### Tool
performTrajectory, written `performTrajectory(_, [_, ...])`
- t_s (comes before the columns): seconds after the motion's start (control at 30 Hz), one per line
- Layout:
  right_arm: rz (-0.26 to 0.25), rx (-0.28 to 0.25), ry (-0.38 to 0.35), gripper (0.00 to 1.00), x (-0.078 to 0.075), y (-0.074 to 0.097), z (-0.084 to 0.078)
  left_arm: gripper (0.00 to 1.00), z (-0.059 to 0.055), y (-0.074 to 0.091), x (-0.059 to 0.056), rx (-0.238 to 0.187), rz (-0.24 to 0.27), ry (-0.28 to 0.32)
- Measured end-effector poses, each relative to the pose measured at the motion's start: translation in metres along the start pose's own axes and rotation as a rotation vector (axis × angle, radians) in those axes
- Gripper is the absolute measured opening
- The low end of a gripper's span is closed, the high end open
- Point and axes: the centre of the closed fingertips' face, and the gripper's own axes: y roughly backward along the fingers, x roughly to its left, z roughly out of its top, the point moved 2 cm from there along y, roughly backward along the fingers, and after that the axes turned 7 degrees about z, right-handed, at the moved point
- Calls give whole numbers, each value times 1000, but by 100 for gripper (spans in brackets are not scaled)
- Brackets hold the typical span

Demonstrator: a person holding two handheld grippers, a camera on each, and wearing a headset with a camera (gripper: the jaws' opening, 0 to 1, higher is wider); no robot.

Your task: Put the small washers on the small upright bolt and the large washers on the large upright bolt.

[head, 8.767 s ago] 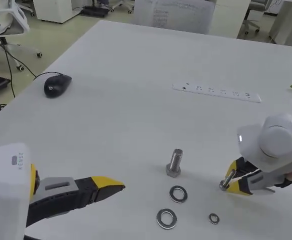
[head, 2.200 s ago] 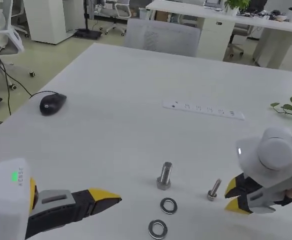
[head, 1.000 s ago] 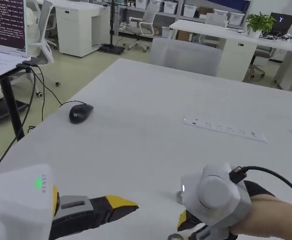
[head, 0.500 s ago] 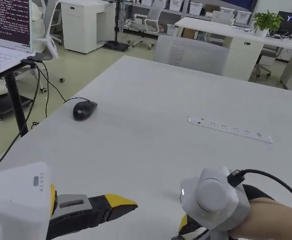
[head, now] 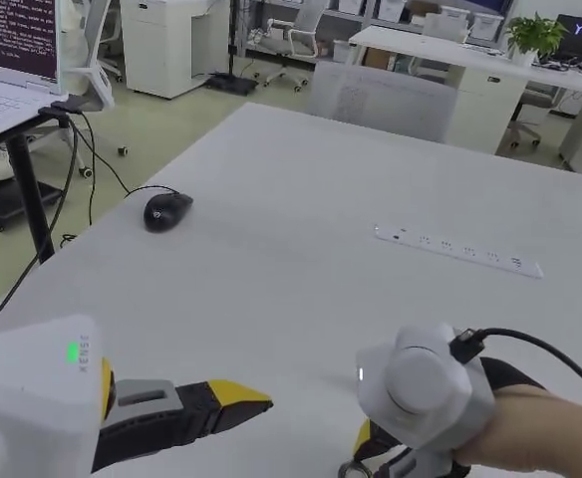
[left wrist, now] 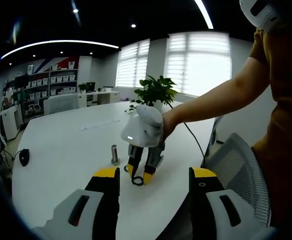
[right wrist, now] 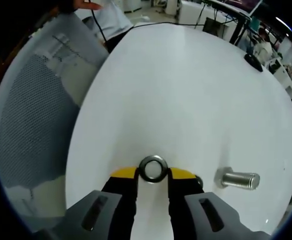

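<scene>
The right gripper (right wrist: 153,175) has its jaws shut on a big washer (right wrist: 153,158), pinching it by its edges, low over the tabletop (right wrist: 186,85). A bolt (right wrist: 238,180) stands up close beside it. The left gripper (head: 243,399) hangs off to the side with its jaws wide open and nothing in them.

The job now looks like getting the washer onto the bolt. To do it well, lift the washer higher than the bolt's top and keep it flat. Put the hole right over the tip, go down slowly, then let go. A bump could knock the bolt over.
</scene>
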Motion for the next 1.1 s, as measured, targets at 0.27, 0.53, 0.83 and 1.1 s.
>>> performTrajectory(0.27, [3,0,-19,22,0,1,0,55,0,-1,0,-1,-1,5])
performTrajectory(0.53, [-9,-21,-24,22,-3,15,1,55,-1,-5,-1,7,-11,0])
performTrajectory(0.83, [-76,-28,-28,22,-14,50,-6,55,-2,-9,-1,14,-22,-6])
performTrajectory(1.1, [-142,-32,-51,22,-38,78,-12,55,-2,-11,-2,20,-32,-9])
